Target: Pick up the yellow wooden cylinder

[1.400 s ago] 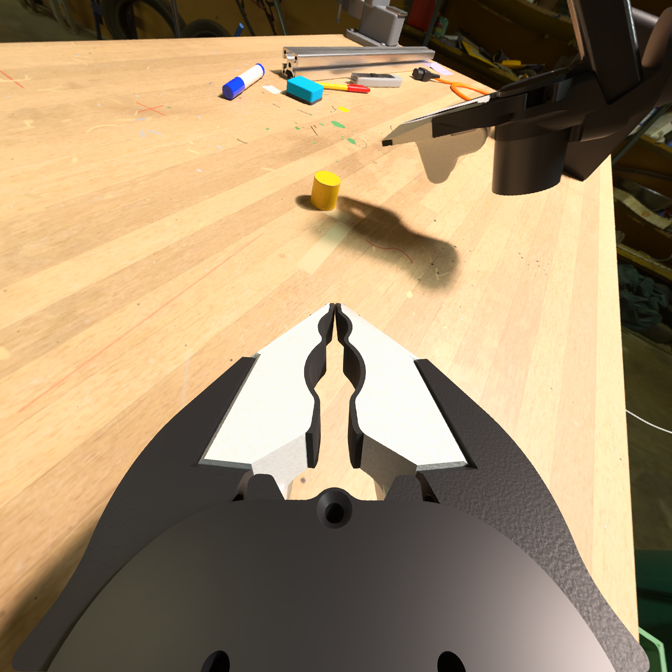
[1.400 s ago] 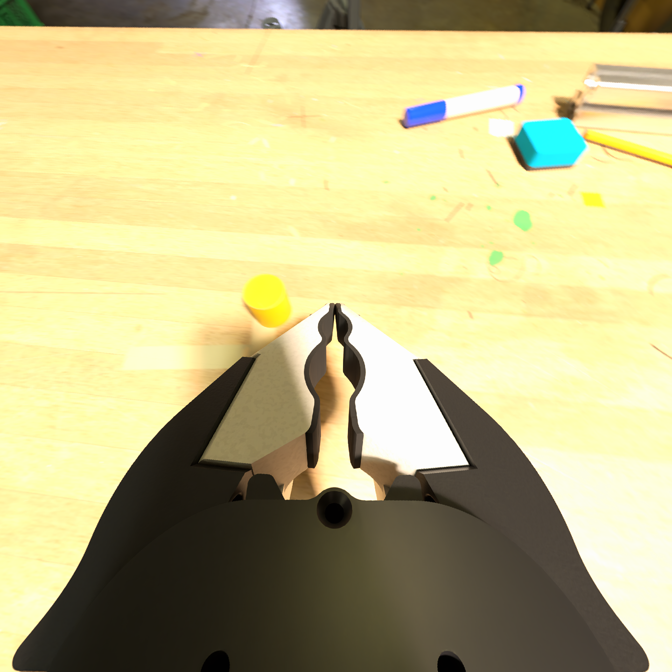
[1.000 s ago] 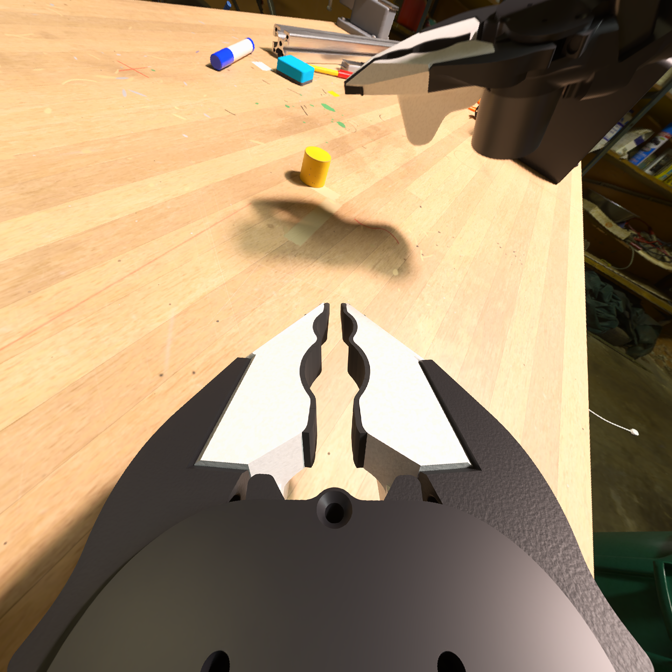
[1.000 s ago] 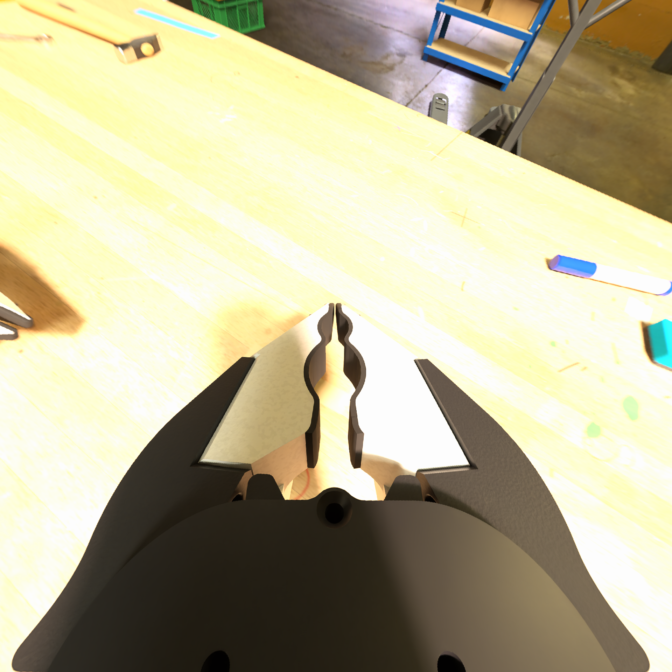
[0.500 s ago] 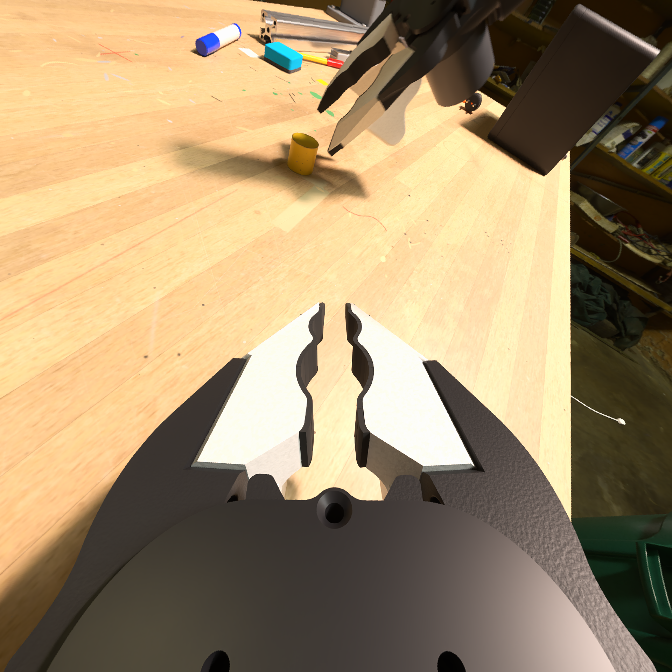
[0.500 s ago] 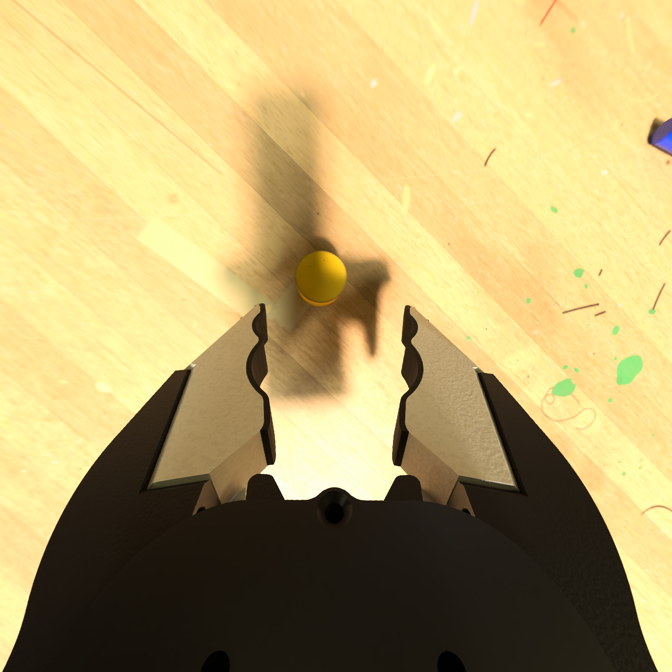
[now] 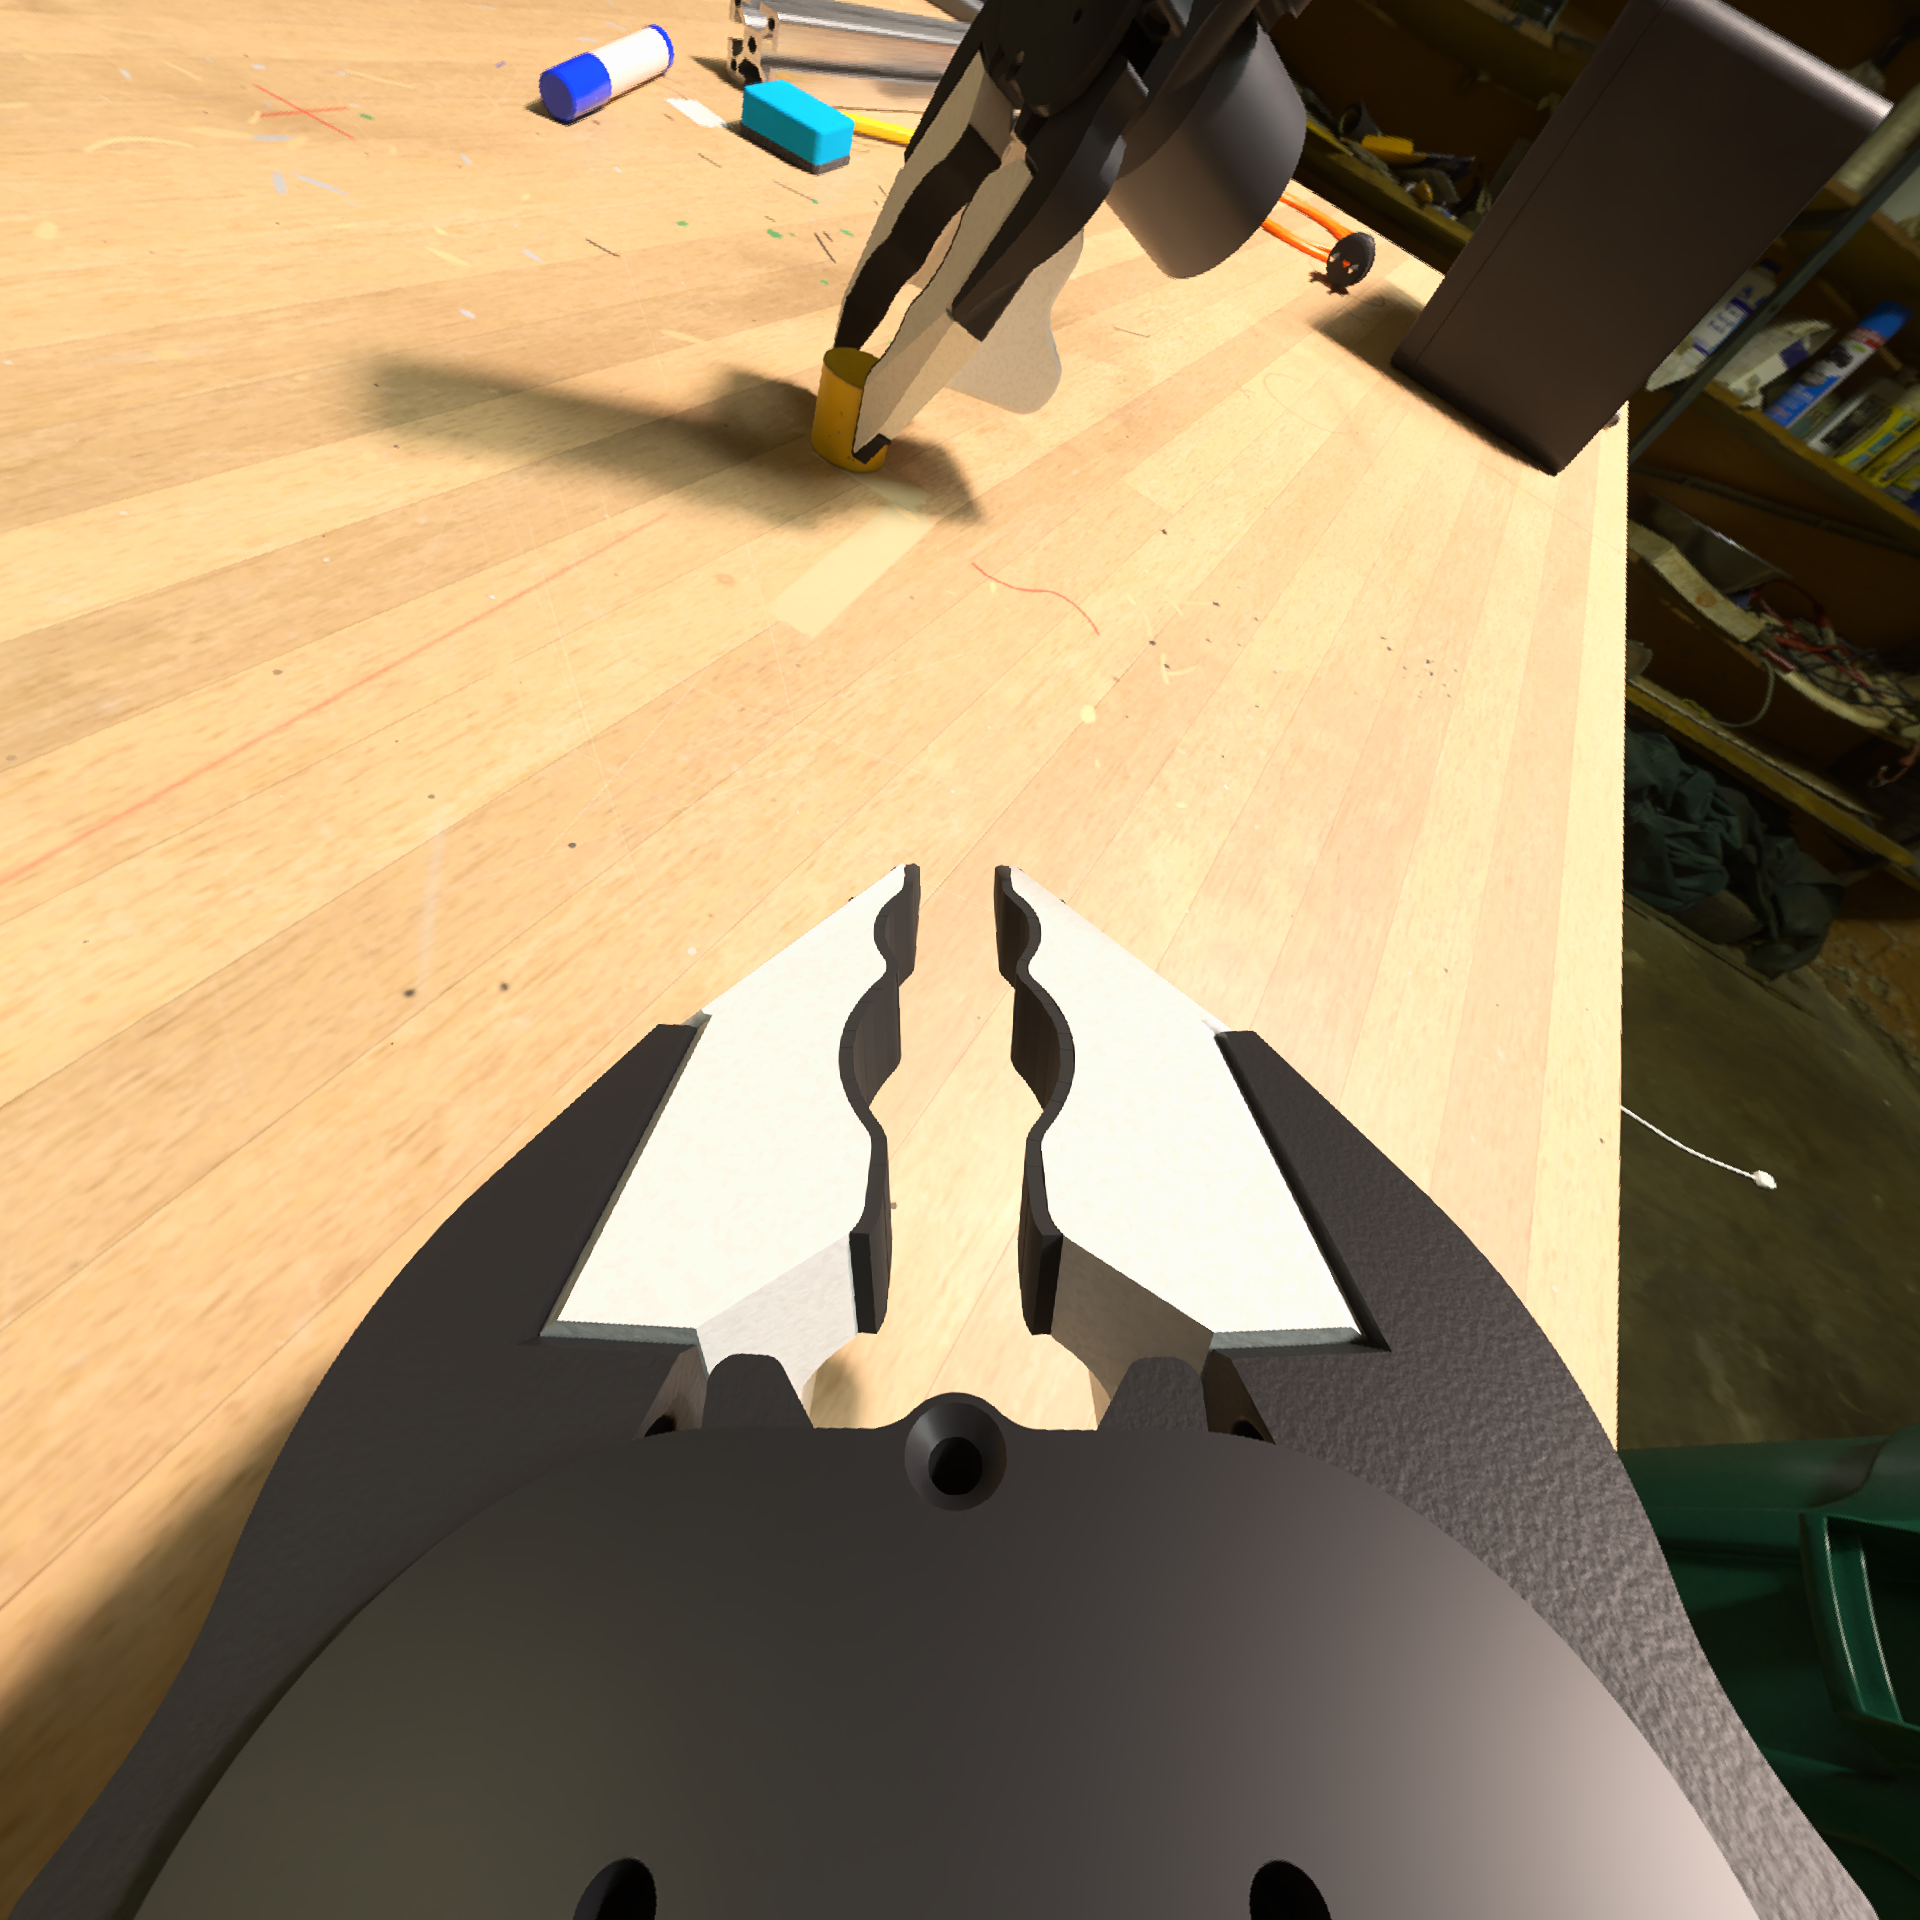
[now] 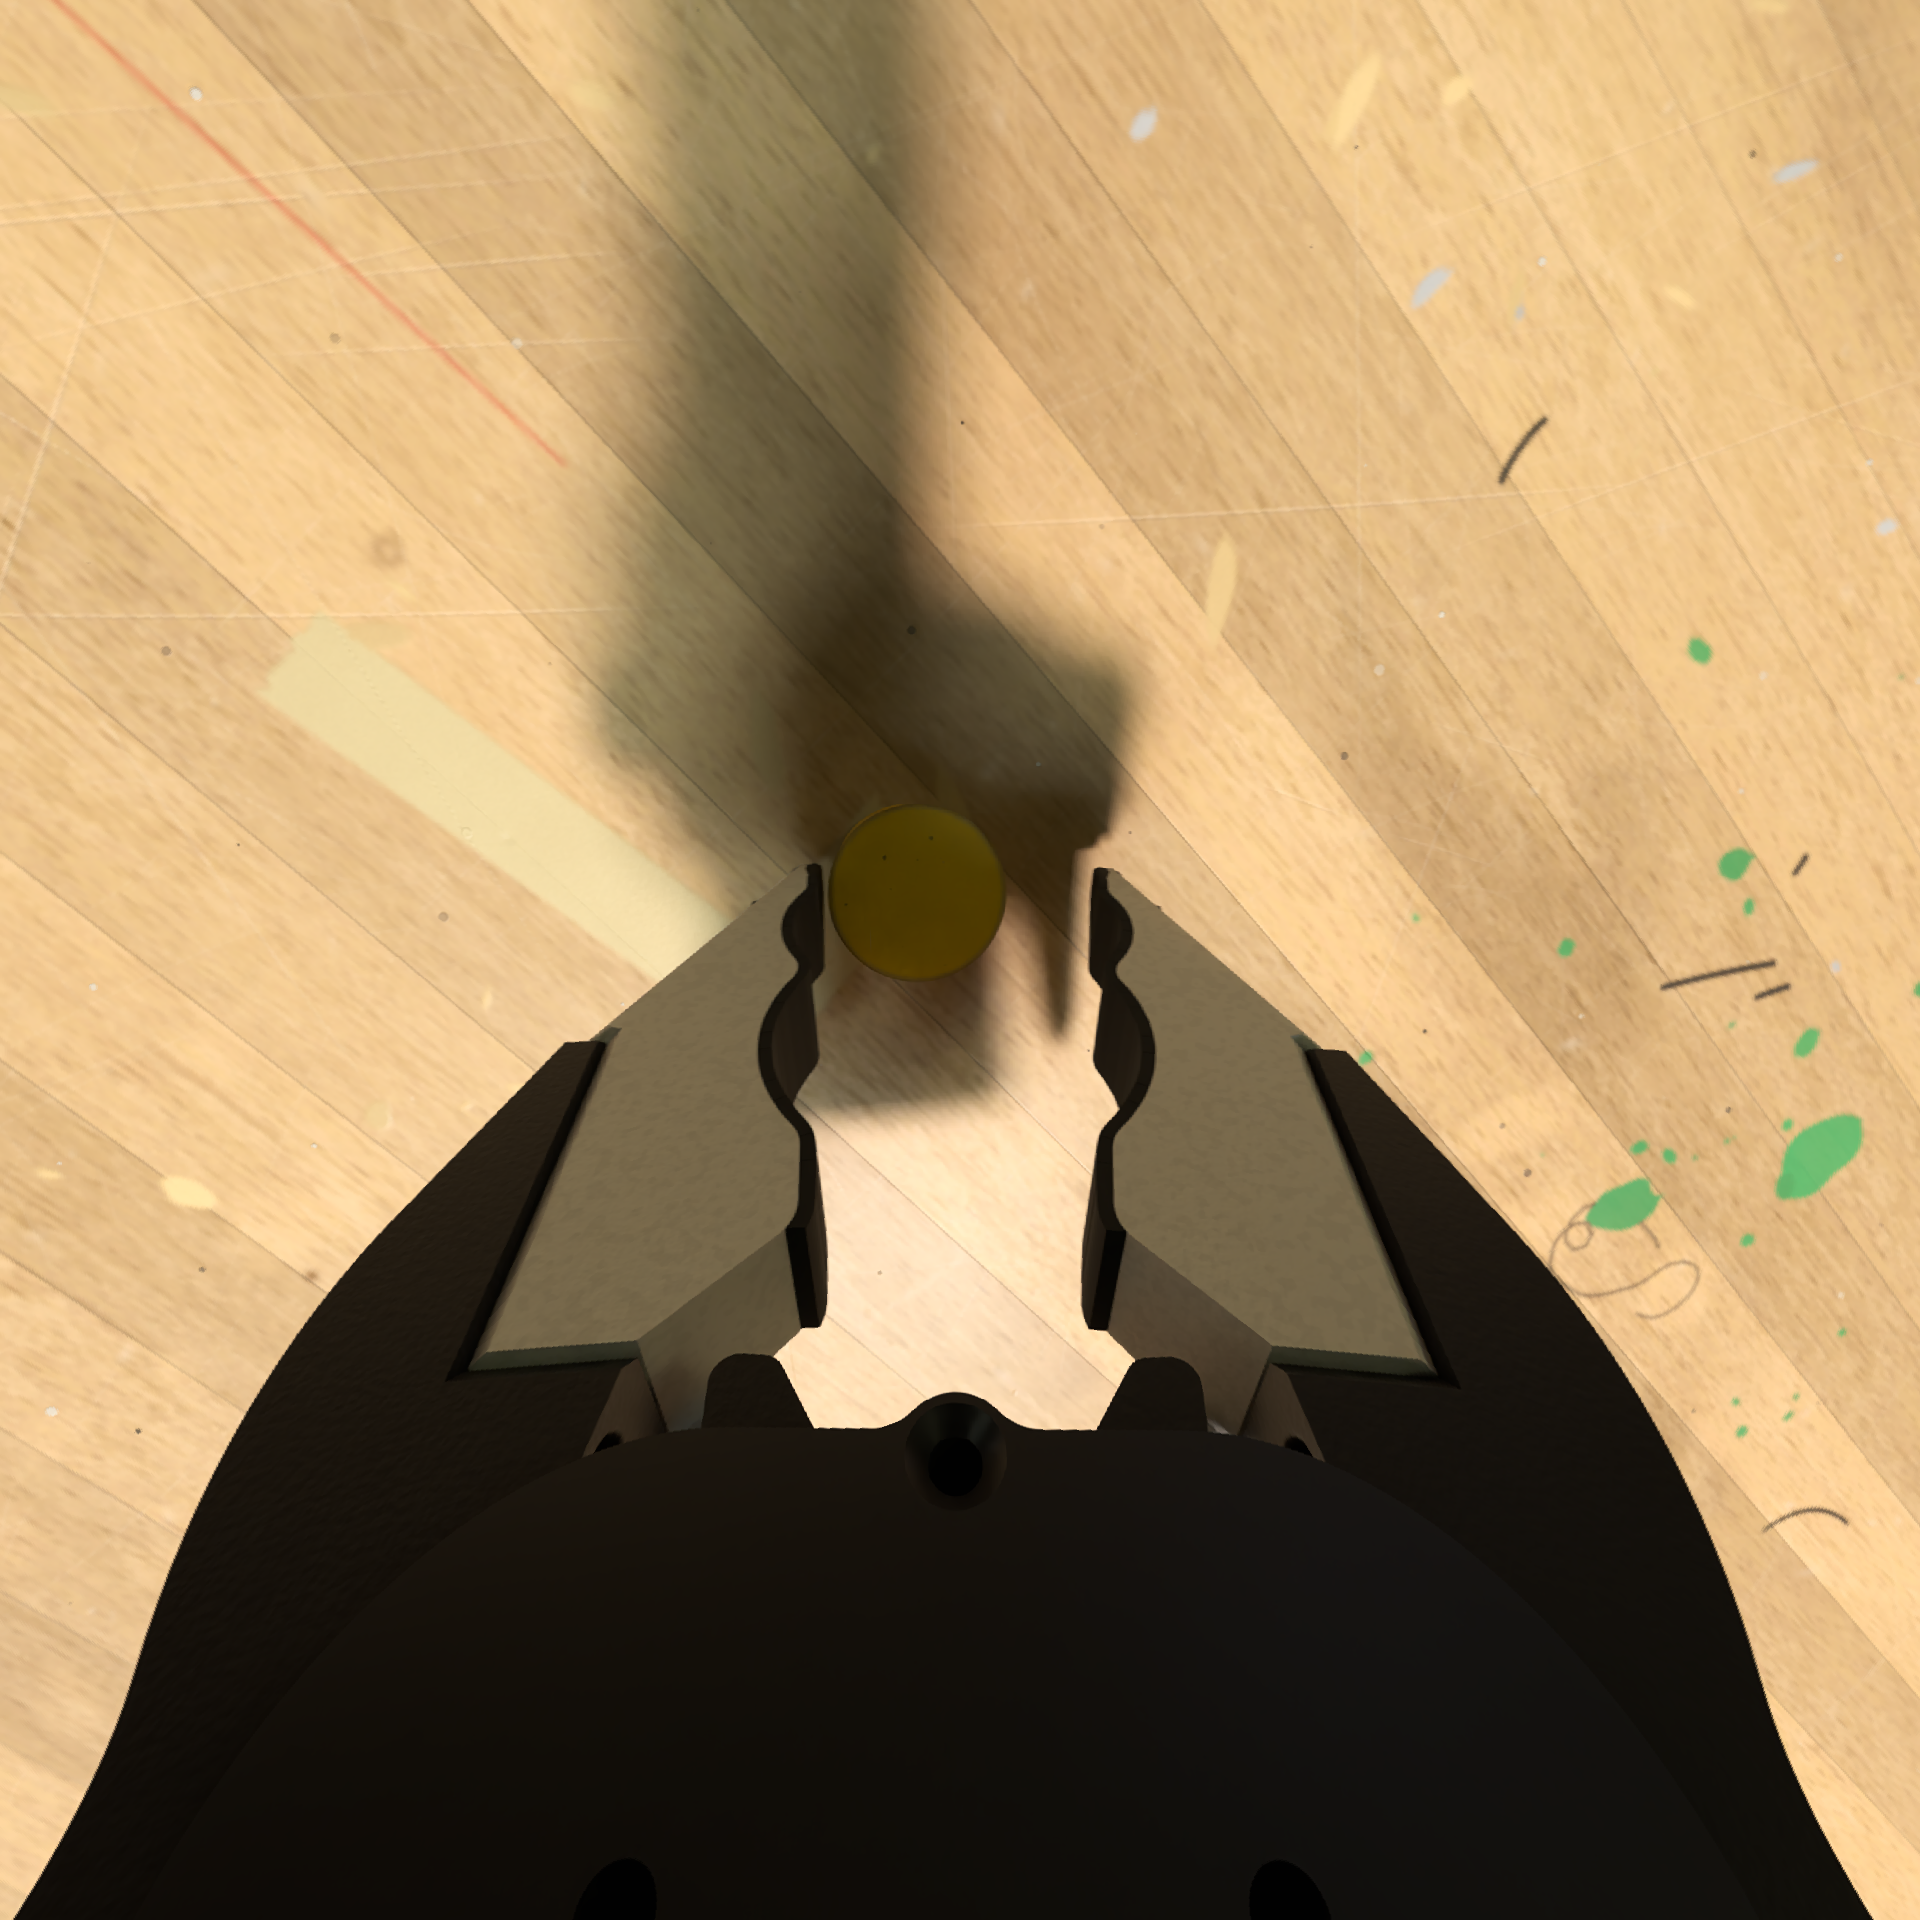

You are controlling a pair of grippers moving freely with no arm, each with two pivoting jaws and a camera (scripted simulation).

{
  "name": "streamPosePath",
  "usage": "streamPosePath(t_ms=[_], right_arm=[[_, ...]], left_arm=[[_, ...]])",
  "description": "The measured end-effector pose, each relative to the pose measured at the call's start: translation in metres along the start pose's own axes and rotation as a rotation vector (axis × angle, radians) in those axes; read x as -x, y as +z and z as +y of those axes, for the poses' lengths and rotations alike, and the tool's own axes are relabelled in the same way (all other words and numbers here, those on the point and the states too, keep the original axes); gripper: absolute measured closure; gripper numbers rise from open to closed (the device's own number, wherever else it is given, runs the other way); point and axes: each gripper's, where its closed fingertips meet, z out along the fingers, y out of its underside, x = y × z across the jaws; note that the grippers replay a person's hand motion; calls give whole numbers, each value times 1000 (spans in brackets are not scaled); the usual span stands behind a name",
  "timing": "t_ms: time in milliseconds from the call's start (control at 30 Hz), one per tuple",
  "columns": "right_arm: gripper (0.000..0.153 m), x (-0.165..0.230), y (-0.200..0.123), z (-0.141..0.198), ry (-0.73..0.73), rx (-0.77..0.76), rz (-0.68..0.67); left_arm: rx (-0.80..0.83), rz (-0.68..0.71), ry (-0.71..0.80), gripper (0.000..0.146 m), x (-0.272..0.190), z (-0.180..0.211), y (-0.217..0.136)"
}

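Observation:
The yellow wooden cylinder (image 8: 916, 891) stands upright on the wooden table (image 8: 1351, 520). My right gripper (image 8: 953, 881) points straight down over it, open, with the cylinder between the fingertips. The cylinder lies close against the left fingertip (image 8: 800, 904), with a gap to the right one. In the left wrist view the cylinder (image 7: 836, 410) stands far ahead, with the right gripper (image 7: 854, 400) lowered around it and one finger reaching almost to the table. My left gripper (image 7: 954, 873) hovers low over the table well short of the cylinder, its jaws slightly apart and empty.
At the table's far end lie a blue-capped marker (image 7: 606, 71), a turquoise block (image 7: 798, 125), an aluminium profile (image 7: 831, 26) and an orange-handled tool (image 7: 1314, 234). A dark box (image 7: 1621, 229) stands at the right edge (image 7: 1610, 831). A green bin (image 7: 1818, 1610) sits below.
My right gripper swung over the cylinder, opened, then came down around it, its jaws now narrower. My left gripper went from shut to slightly open.

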Motion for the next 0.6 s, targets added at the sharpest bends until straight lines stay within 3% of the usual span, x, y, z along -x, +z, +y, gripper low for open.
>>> streamPosePath(t_ms=[100,400,500,600], right_arm=[[115,2,2,1,-6,11,-21],[120,7,-4,1,3,42,-57],[120,7,-34,-6,11,-33,-59],[120,-17,-89,-6,54,-104,20]], left_arm=[[4,5,-3,132,0,0,1],[0,22,-8,131,-1,-3,9],[2,22,-1,131,-2,-3,10],[21,21,7,131,-2,-1,11]])
